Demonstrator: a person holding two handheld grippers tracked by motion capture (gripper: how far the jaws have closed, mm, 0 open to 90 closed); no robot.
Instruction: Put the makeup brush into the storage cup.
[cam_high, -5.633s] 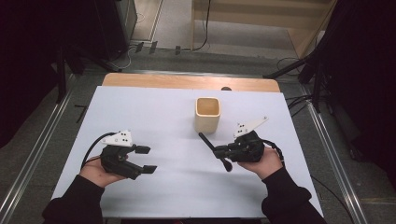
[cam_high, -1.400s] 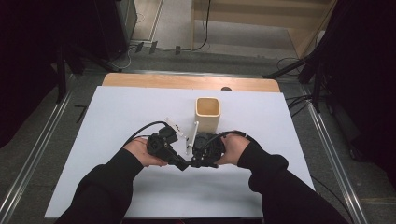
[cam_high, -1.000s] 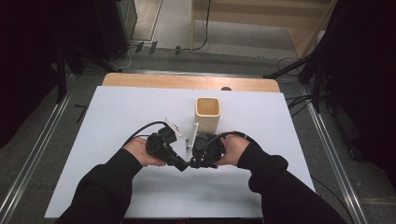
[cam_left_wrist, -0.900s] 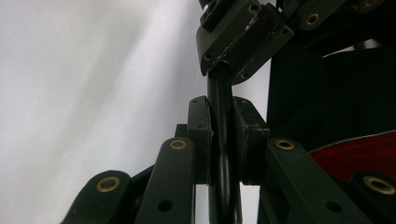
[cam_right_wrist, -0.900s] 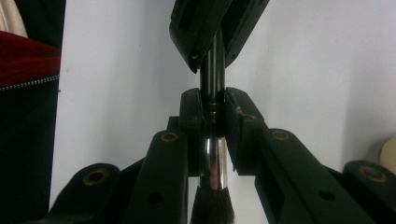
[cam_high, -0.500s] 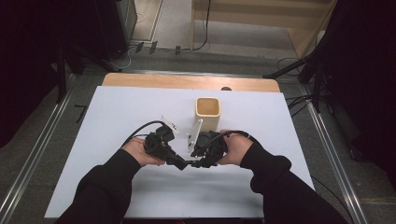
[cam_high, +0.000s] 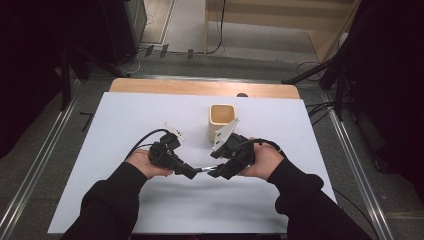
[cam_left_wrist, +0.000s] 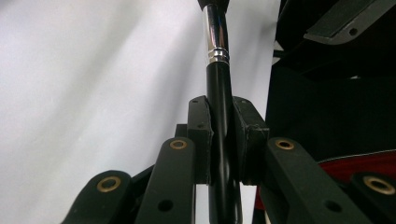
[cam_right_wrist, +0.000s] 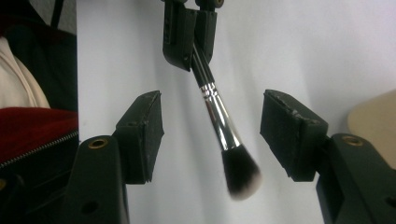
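One makeup brush (cam_right_wrist: 219, 123) above the white table (cam_high: 125, 115), clamped by its handle in the left gripper (cam_high: 192, 172). The right gripper (cam_high: 214, 172) jaws have just been opening, brush head between them untouched. One beige cup (cam_high: 220, 120) stands just behind the hands.

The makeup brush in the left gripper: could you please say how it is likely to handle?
The makeup brush looks stiff along its thin black handle and probably light. Its shiny metal ferrule may be slippery. The soft bristles would likely bend, and, being round, it may roll on the table.
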